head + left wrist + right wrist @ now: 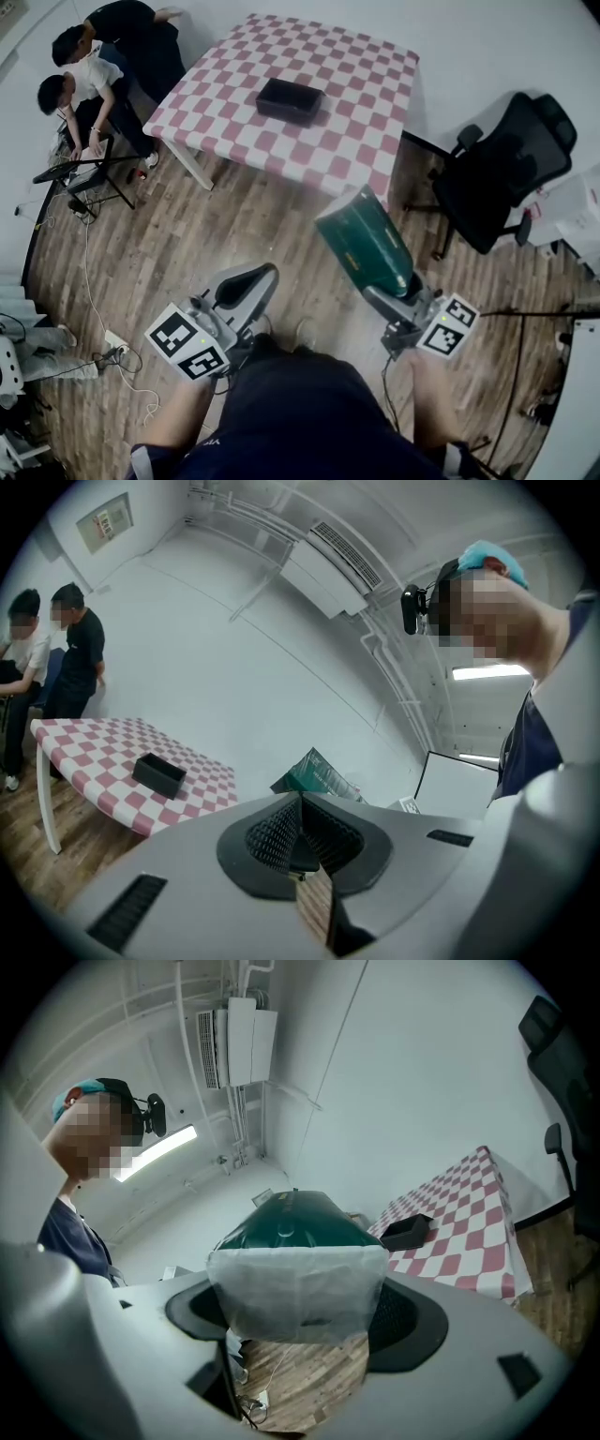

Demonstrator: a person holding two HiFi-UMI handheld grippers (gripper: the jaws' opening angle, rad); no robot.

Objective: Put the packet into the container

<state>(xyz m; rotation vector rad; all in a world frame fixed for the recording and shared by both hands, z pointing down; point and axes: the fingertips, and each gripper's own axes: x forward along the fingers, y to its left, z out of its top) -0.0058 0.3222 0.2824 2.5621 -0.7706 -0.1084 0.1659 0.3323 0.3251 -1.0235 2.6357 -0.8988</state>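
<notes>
**Item: packet** (291, 1227). Green pouch with a white sealed end. That end sits between the jaws of the right gripper (298, 1312); the body sticks straight out ahead of them, off the floor.

**Right jaws:** spread wide and clamped on the white end, one pad on each side.

**Left gripper** (302, 832): jaws closed together with nothing between them.

**Item: container** (290, 99). Black open tray on the checked table (356, 141), well ahead of the right jaws, beyond the packet's far end.

**Step, as judged:** carry to the container.

**Handling advice:** keep the clamp firm, since only the thin seal is held and the body may sag. Bring the far end over the tray's opening, lower it inside the walls, then release.

**Pose:** both grippers are held low and level before the person's body. The right points toward the table; the left is beside it, apart.
</notes>
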